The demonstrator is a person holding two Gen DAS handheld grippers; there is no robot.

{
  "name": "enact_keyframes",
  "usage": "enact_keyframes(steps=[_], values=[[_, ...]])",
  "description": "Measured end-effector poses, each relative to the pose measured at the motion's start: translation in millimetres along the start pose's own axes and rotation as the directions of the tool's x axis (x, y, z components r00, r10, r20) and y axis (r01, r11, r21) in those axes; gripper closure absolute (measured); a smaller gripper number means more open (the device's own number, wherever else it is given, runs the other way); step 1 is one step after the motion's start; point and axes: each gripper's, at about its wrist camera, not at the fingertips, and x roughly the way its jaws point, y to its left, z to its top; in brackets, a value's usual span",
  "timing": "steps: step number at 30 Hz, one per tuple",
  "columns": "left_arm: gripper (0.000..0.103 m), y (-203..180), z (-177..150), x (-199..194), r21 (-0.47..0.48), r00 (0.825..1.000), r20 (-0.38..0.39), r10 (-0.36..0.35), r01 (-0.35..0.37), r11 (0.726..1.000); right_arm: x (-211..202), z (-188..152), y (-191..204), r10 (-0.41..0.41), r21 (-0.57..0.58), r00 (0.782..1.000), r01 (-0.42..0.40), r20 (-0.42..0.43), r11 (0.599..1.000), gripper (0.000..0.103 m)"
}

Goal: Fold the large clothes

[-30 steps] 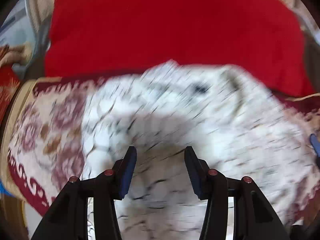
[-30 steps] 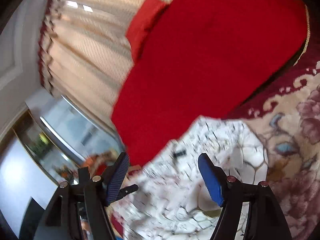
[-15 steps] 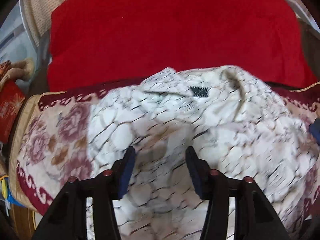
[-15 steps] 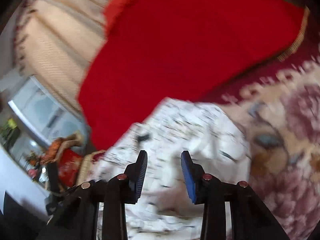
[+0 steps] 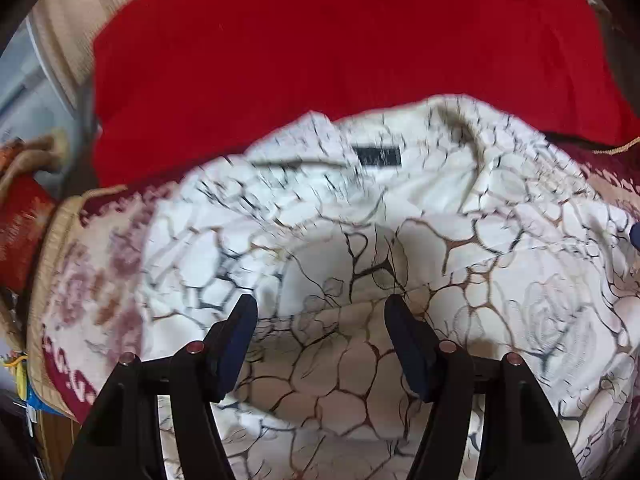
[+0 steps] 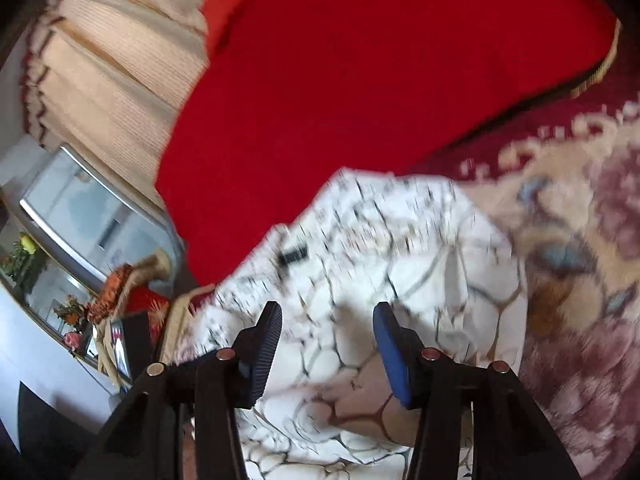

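White crackle-print garment (image 5: 400, 248) lay bunched on the floral rug (image 5: 80, 280), under and ahead of both my jaws. My left gripper (image 5: 320, 320) and right gripper (image 6: 326, 332) had just been opening, pinching nothing. I judged regrasping came next: find an edge, then pinch.

**A Room in a Home**

A home is shown here, most likely a living room. A soft flowered cover (image 5: 80, 280) in cream and dark red is spread over the seat, and a big red cushion (image 5: 320, 48) is set behind it. Cream curtains (image 6: 104, 64) with dark red trim are hung by a window (image 6: 80, 216). Flowers (image 6: 24, 252) and small ornaments (image 6: 116, 292) are kept on a ledge. A white patterned garment (image 5: 360, 248) is laid on the cover.
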Motion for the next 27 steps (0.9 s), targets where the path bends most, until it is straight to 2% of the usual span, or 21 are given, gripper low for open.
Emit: enact_keyframes(steps=[2,4,6,8,9,12,19,22,25,27], values=[[0.036,-2,-5,-16,0.004,0.998,0.058,0.021,-0.022,1.000,-3,1,6,0.021,-0.020,1.000,-0.020,0.022,1.000,0.051],[0.036,-4,-11,-30,0.006,0.994,0.104,0.041,-0.042,0.999,3,-1,11,-0.005,-0.042,1.000,0.005,-0.005,0.999,0.051],[0.036,-4,-14,-41,0.008,0.988,0.144,0.050,-0.051,0.999,17,-8,12,-0.054,-0.052,0.997,0.051,-0.060,0.997,0.051],[0.036,-3,-16,-51,0.011,0.982,0.181,0.062,-0.065,0.998,41,-15,3,-0.130,-0.050,0.977,0.124,-0.168,0.991,0.051],[0.036,-3,-18,-57,0.013,0.978,0.198,0.068,-0.072,0.997,46,-17,1,-0.148,-0.054,0.973,0.141,-0.180,0.989,0.051],[0.036,-2,-20,-71,0.012,0.968,0.239,0.081,-0.086,0.996,41,-16,7,-0.146,-0.077,0.977,0.135,-0.153,0.988,0.051],[0.036,0,-20,-80,0.009,0.957,0.273,0.102,-0.108,0.994,17,-16,22,-0.018,-0.104,0.999,0.013,-0.042,0.994,0.051],[0.036,2,-22,-81,0.006,0.952,0.283,0.120,-0.127,0.992,23,-18,34,0.004,-0.138,0.999,-0.010,-0.042,0.990,0.051],[0.036,6,-26,-79,-0.003,0.952,0.276,0.132,-0.137,0.991,34,-23,33,-0.047,-0.149,0.995,0.033,-0.093,0.988,0.051],[0.036,8,-29,-77,-0.009,0.953,0.270,0.141,-0.144,0.990,52,-26,26,-0.134,-0.154,0.979,0.110,-0.153,0.982,0.051]])
